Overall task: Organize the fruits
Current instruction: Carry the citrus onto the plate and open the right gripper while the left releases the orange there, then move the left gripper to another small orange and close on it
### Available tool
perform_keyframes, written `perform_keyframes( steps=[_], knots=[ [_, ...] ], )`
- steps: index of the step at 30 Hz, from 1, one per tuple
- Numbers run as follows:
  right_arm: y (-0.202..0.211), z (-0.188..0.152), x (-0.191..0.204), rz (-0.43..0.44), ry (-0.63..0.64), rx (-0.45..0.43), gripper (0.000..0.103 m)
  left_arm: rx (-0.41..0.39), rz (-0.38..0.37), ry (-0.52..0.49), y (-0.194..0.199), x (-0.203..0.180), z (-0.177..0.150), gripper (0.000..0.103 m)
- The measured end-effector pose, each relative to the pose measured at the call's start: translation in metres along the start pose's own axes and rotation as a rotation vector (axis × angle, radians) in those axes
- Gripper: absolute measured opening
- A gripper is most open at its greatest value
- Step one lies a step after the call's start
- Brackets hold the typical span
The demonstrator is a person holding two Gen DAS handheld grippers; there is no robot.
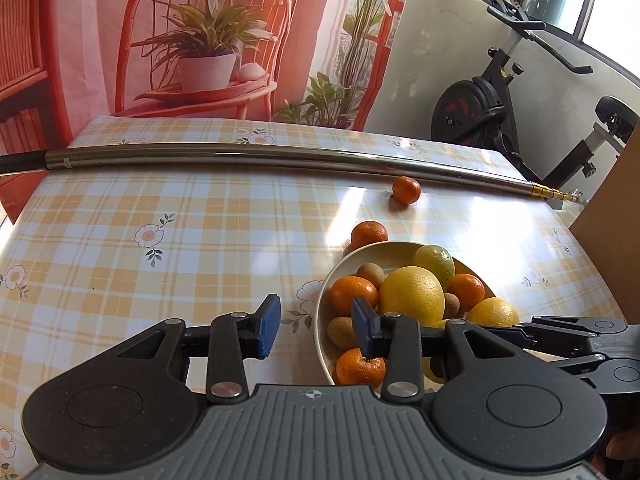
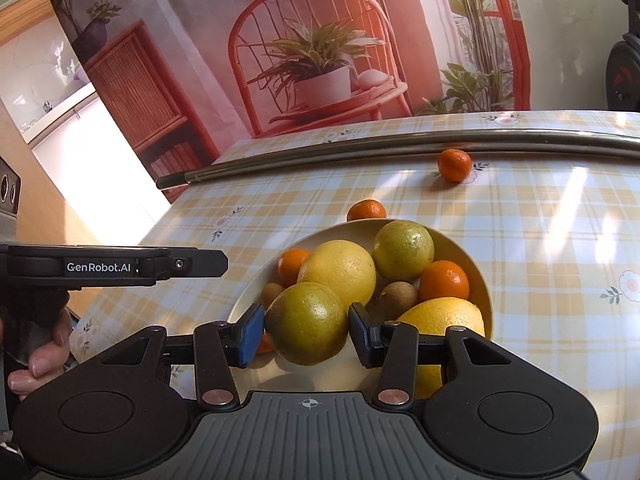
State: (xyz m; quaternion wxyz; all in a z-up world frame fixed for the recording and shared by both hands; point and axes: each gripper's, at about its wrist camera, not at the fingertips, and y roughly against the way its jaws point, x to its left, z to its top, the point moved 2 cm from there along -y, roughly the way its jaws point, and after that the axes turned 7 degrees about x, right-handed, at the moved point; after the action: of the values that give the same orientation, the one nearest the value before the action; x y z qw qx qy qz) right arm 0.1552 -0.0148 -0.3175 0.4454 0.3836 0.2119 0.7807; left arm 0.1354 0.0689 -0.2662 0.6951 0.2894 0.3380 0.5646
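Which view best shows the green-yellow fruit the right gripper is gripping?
The right wrist view: the green-yellow citrus sits large and centred between the right gripper pads, above the bowl. In the left wrist view that fruit is almost entirely hidden behind the left gripper body, so the grip cannot be judged there.

The left wrist view is taken from just behind the left tongs [image 1: 315,326], looking forward and down over the counter [image 1: 160,216]. The bowl [image 1: 322,320] is seen close, at the lower right of the frame. The right wrist view is taken from behind the right tongs [image 2: 307,334], also tilted down, with the bowl [image 2: 480,276] very near, in the middle of the frame. The bowl, the metal pole [image 1: 256,156] [image 2: 360,144] and the chair picture [image 1: 208,40] [image 2: 316,56] are shared by both views. Each tongs is caught at the other view's edge.
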Motion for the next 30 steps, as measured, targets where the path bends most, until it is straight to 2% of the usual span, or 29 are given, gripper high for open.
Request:
perform_keyframes(
  steps=[2,6,16,24,28,30],
  knots=[
    [-0.004,-0.003,0.002,0.000,0.002,0.020,0.043,-0.005,0.003,-0.004,0.001,0.003,-0.001,0.041],
    [-0.008,-0.005,0.006,0.024,0.004,0.040,0.032,-0.002,0.003,0.021,0.001,0.010,-0.003,0.041],
    [-0.013,-0.002,0.016,0.015,0.038,0.052,0.035,-0.005,0.001,0.043,0.000,0.016,-0.004,0.041],
    [0.014,0.018,-0.003,-0.042,0.033,-0.081,0.037,-0.044,0.012,0.039,0.009,0.022,0.014,0.041],
    [0.033,0.037,-0.021,-0.097,0.016,-0.161,0.037,-0.082,0.023,0.045,0.016,0.030,0.033,0.041],
    [0.040,0.047,-0.034,-0.138,0.012,-0.196,0.041,-0.099,0.039,0.048,0.018,0.035,0.042,0.041]
  ],
)
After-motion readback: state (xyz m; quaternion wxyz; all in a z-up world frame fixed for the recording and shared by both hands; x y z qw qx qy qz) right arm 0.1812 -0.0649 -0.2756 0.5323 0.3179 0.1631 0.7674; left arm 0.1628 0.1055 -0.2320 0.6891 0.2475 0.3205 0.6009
